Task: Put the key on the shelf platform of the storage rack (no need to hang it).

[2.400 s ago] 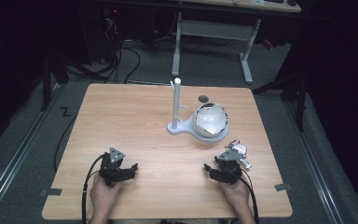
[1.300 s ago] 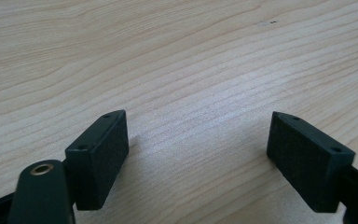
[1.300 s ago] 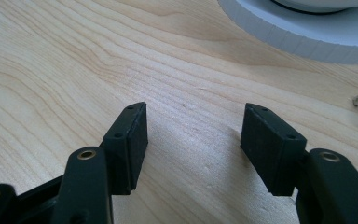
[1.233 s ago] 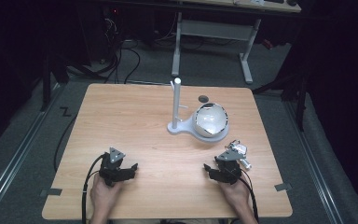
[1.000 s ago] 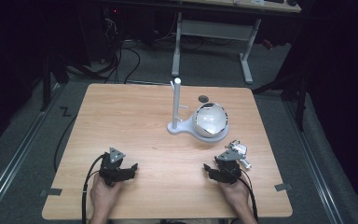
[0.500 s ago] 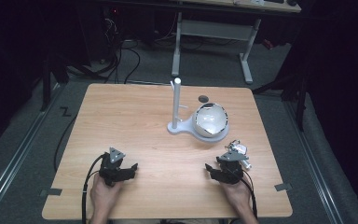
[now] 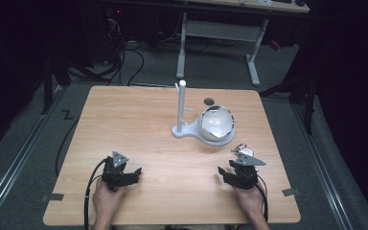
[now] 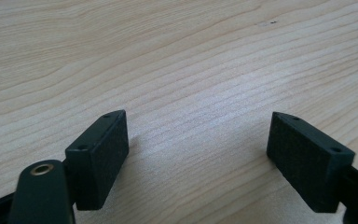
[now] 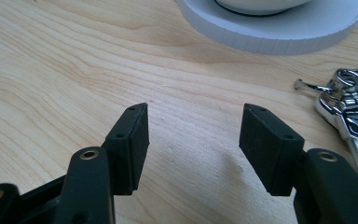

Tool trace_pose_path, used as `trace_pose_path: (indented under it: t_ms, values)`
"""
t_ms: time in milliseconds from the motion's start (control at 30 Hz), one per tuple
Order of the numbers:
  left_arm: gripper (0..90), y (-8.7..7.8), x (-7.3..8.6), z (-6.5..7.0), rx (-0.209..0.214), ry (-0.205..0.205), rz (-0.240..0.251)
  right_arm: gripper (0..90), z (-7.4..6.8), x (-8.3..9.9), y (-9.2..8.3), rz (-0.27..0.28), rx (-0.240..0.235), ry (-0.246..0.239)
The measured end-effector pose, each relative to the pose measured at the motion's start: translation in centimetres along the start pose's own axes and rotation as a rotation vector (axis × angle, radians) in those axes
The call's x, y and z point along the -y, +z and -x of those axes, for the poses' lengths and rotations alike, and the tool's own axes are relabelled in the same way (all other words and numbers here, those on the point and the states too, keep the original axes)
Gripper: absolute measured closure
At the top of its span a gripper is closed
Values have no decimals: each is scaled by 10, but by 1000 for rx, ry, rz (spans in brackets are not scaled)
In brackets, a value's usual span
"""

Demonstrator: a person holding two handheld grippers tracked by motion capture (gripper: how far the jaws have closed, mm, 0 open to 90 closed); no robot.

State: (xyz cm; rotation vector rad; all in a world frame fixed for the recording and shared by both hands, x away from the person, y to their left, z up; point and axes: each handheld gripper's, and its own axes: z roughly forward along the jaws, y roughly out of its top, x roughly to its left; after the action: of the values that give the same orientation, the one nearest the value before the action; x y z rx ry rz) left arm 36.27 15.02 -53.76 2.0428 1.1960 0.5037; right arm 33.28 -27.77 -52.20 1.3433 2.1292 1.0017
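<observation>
1. Left hand-held gripper (image 7: pixel 124 173) rests low on the worktop (image 7: pixel 139 124) near the front left, jaws spread wide, nothing between them but bare wood.
2. Right hand-held gripper (image 7: pixel 234 176) sits near the front right, jaws about half open, nothing held.
3. Bunch of keys (image 9: pixel 349 109) lies flat on the worktop just beside the right jaw, in the right gripper view; in the high view it sits just ahead of that gripper, near the white stand (image 7: pixel 181 109).
4. The stand's round base (image 9: pixel 279 32) holds a shiny ball (image 7: pixel 215 123); the keys lie apart from it.
5. Handling guess: keys look like hard metal, smooth, chrome, so likely slippery; light; ring and loose parts will dangle and swing.
6. Best hold is probably across the thick chrome fob body, edge to edge, not the thin ring.
7. Lying flat makes the pick tricky; jaws need to come low against the wood.
</observation>
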Motion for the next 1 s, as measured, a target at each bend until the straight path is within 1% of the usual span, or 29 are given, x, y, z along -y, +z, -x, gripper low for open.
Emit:
trace_pose_path:
  t_ms: [167,200,267,333,467,567,867,900,933,967,1000]
  values:
    - [211,0,0,0,1,1,-2,432,4,3,-3,12,4,9]
    - [211,0,0,0,1,1,-1,436,4,4,-4,11,5,19]
    - [211,0,0,0,-1,1,0,450,5,4,-5,9,5,17]
    - [211,0,0,0,0,1,0,486,8,4,-9,2,1,23]
    - [211,0,0,0,-1,1,0,496,11,5,-11,3,4,34]
    - [211,0,0,0,-1,0,1,498,16,5,-15,8,17,43]
    - [210,0,0,0,-1,1,0,494,26,1,-24,19,46,40]
    - [211,0,0,0,0,1,0,492,28,1,-24,20,51,34]
    - [211,0,0,0,0,0,0,491,29,0,-25,18,57,40]
    - [211,0,0,0,0,-1,1,492,32,-1,-25,22,69,30]
    - [211,0,0,0,0,2,-1,493,33,-1,-25,19,74,39]
